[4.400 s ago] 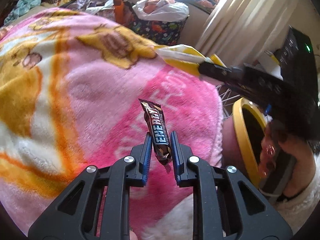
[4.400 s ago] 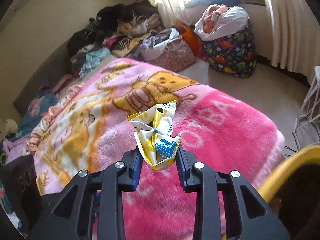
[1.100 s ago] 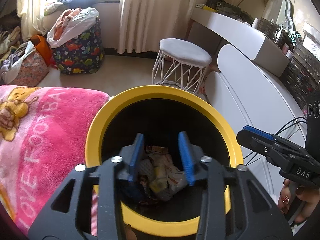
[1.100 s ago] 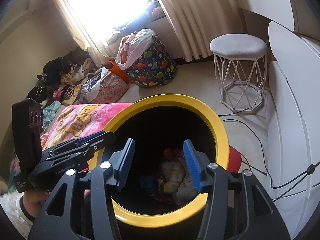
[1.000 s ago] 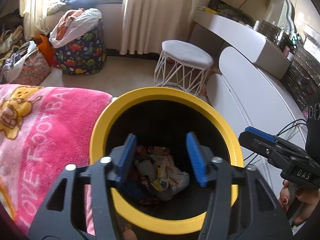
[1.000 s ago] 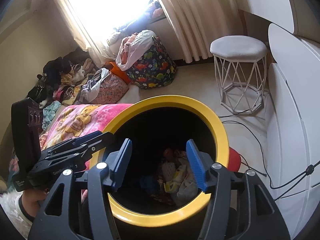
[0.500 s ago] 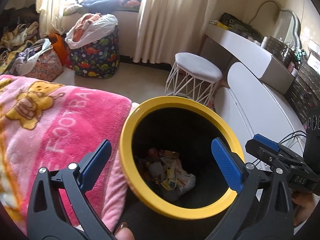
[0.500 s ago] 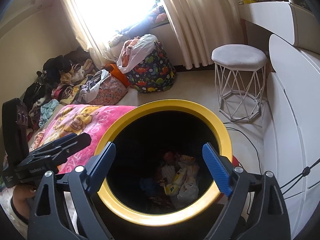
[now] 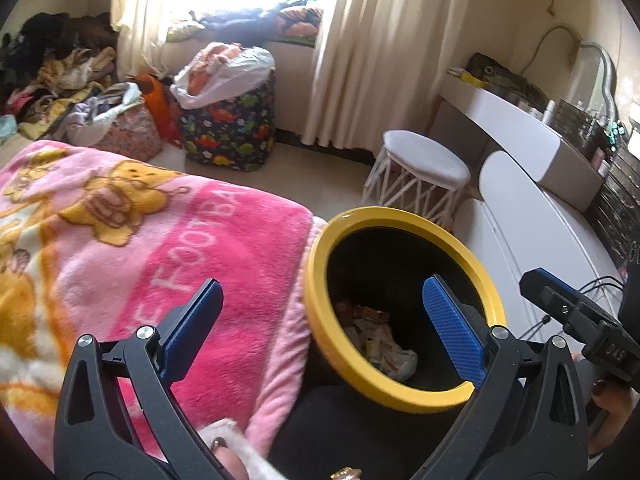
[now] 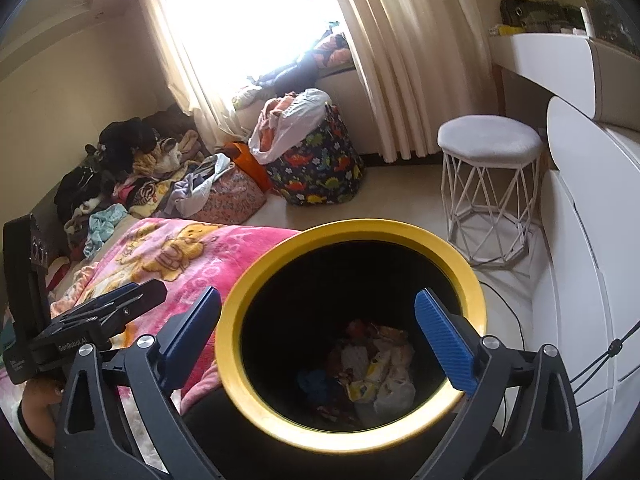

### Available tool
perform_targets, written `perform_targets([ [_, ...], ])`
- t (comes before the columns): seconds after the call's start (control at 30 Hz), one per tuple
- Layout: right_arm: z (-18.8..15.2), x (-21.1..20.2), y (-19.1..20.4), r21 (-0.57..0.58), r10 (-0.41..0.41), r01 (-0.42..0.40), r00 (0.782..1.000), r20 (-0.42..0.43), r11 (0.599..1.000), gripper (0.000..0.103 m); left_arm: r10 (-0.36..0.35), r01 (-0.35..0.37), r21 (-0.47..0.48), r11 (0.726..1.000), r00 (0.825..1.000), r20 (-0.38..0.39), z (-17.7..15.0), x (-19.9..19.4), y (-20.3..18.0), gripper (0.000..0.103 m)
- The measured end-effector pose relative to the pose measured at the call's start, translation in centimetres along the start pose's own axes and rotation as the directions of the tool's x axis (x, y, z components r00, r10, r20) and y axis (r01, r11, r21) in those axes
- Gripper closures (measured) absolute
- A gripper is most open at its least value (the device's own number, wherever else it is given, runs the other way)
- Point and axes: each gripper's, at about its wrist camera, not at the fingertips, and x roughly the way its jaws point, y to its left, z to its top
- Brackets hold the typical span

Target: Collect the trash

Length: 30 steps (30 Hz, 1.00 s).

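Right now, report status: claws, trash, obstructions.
Left claw open, empty. Right claw opening, nothing between pads. Wrappers down in yellow-rimmed bin. Nothing blocking bin mouth.

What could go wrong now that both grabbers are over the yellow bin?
The right gripper, jaws opening with nothing between them, hangs low over the bin; its fingers could catch the yellow rim when pulling away and tip it. The bin presses against the pink blanket, so a swing of the left gripper might snag the fleece. A cable lies on the floor beside the bin, which could trip the person.
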Motion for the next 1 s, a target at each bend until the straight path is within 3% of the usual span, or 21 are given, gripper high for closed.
perform_targets([
  [0.33,-1.2,-1.2,2.2,-0.051,0.004,0.0,0.997,0.077,0.999,0.007,0.073,-0.069,-0.046,0.997,0.994,0.081,-1.2,-3.2,1.9,0.011],
  [0.73,-2.1,-2.6,4.0,-0.115,0.021,-0.003,0.988,0.156,0.993,0.007,0.15,-0.147,-0.026,0.989,0.975,0.164,-2.8,-5.9,2.5,0.011],
  [1.0,-3.2,-4.5,5.4,-0.158,0.03,0.016,0.958,0.284,0.987,0.007,0.161,-0.16,-0.023,0.987,0.958,0.237,-3.5,-7.6,2.7,0.011],
])
